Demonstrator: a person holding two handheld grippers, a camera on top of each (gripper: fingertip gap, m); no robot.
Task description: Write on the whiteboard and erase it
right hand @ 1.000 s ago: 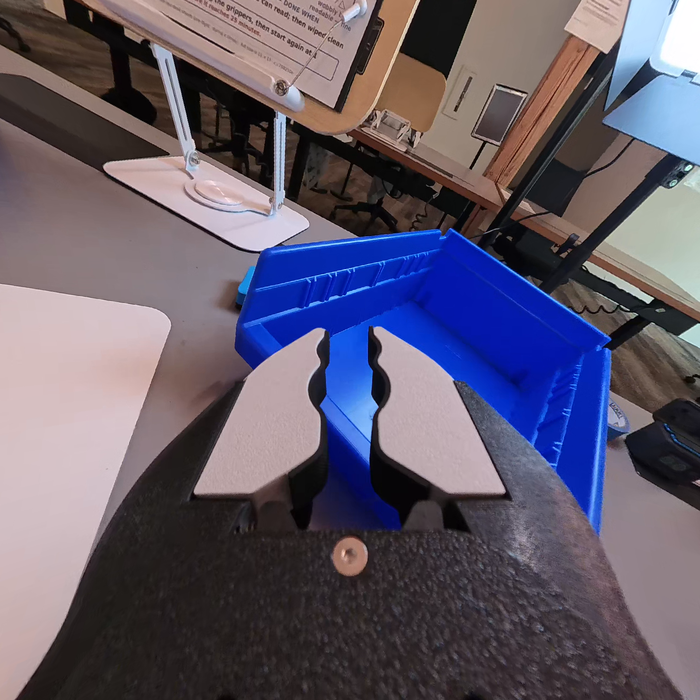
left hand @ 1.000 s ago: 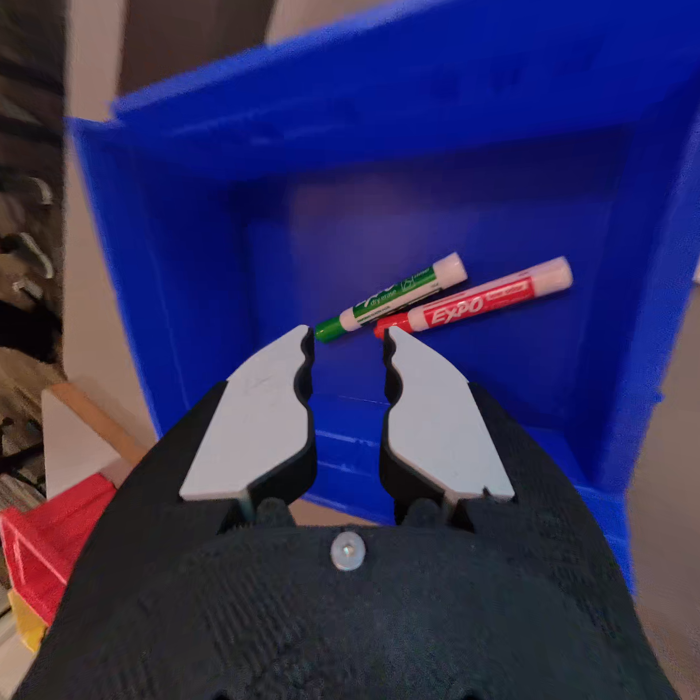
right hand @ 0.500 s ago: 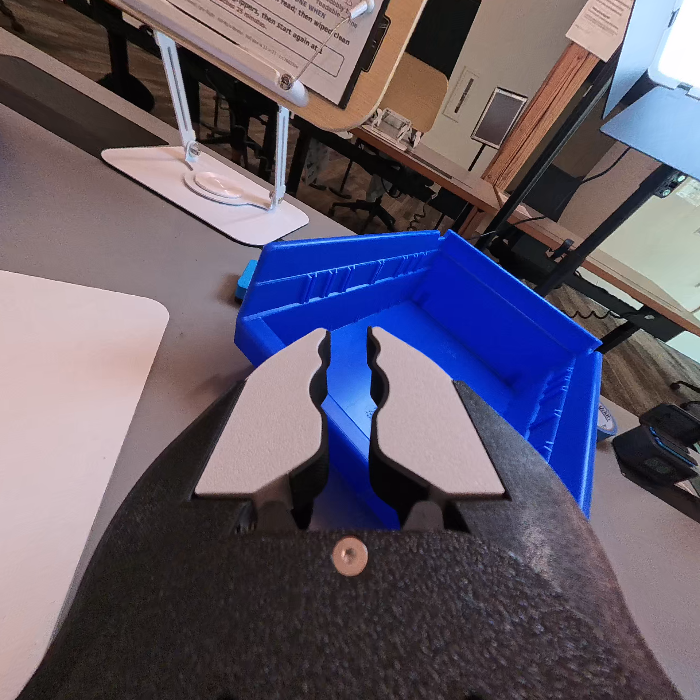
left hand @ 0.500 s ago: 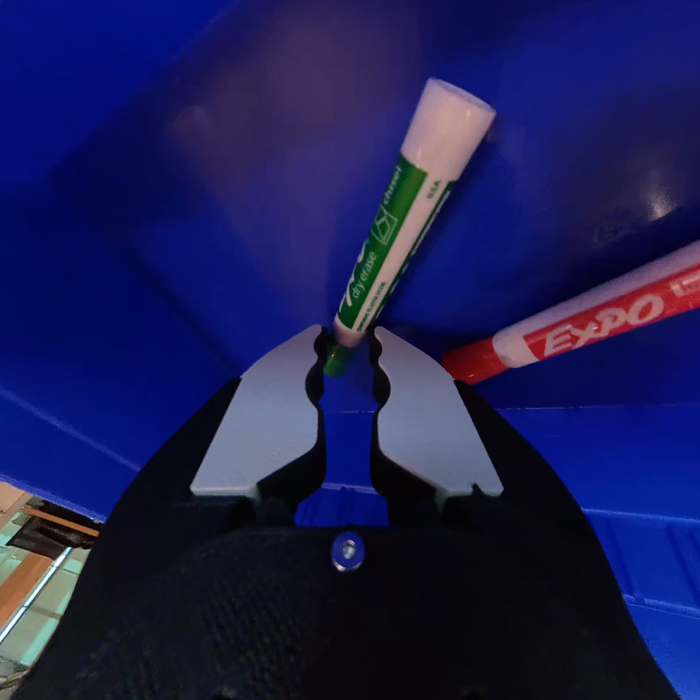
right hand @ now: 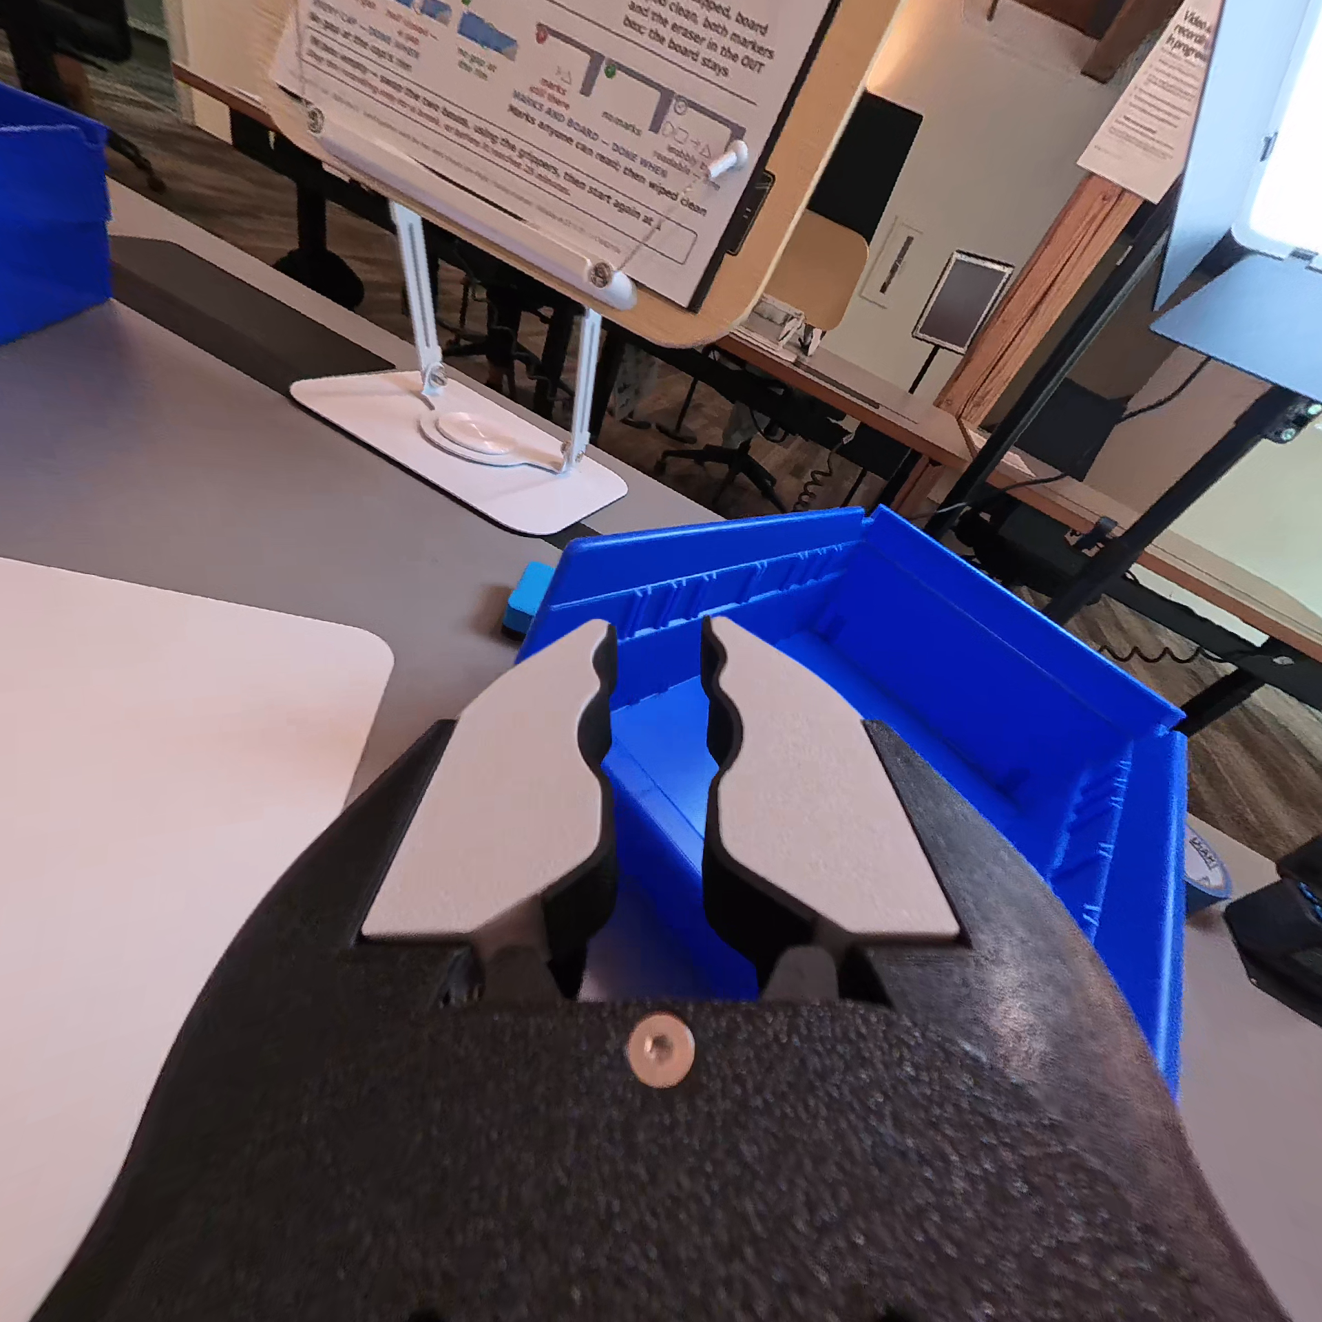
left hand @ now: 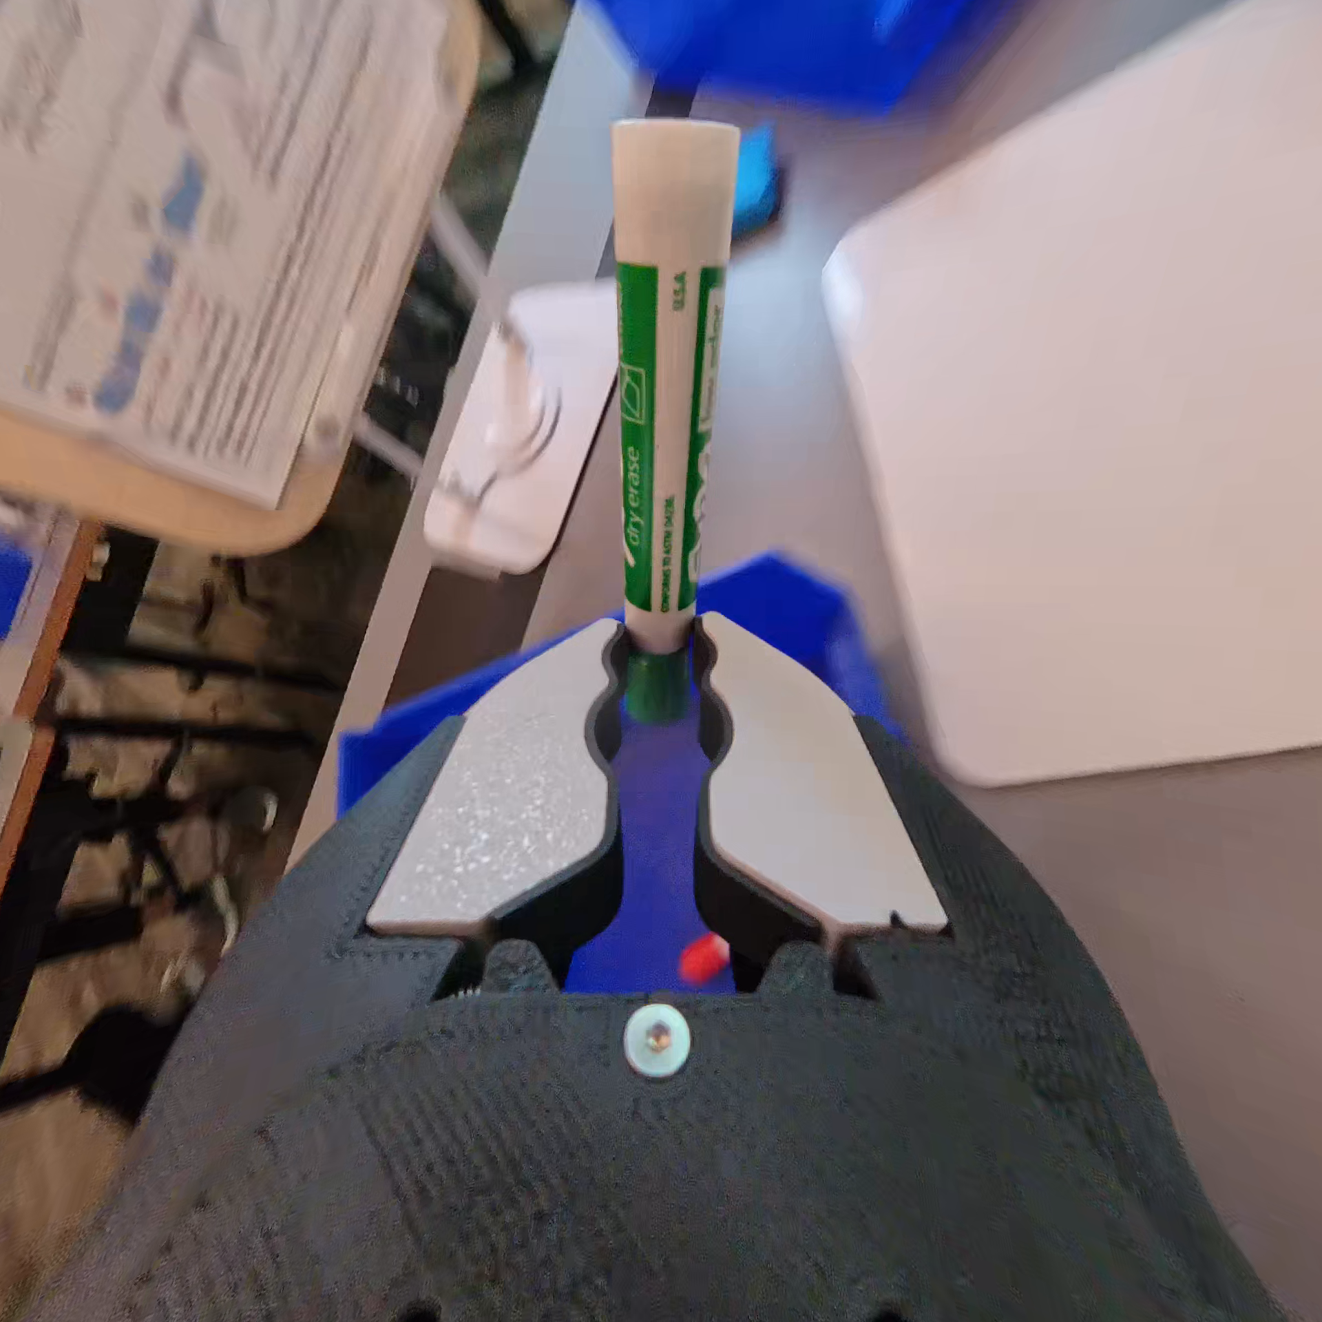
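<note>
My left gripper [left hand: 659, 644] is shut on a green marker [left hand: 669, 372], gripping it at the green cap end; the white barrel points straight ahead. It is held above a blue bin [left hand: 780, 601], where the red marker [left hand: 704, 958] lies below the jaws. The whiteboard [left hand: 1087, 443] lies flat on the table to the right. My right gripper [right hand: 658, 637] is open with nothing between its fingers, hovering over the near edge of an empty blue bin [right hand: 966, 679]. The whiteboard [right hand: 143, 715] lies to its left. A blue eraser [right hand: 526, 601] sits beside the bin's far left corner.
A document stand [right hand: 493, 458] with a printed sheet stands on the grey table [right hand: 214, 465] behind the whiteboard. Another blue bin [right hand: 43, 214] is at far left. A roll of blue tape [right hand: 1209, 873] lies right of the bin. The eraser also shows in the left wrist view [left hand: 758, 186]. Across from one pair of fingers to the other is roughly 40 centimetres.
My left gripper went into the bin, shut on the green marker's cap end and lifted it out, swinging toward the whiteboard. My right gripper stayed over the empty bin and its jaws widened slightly.
</note>
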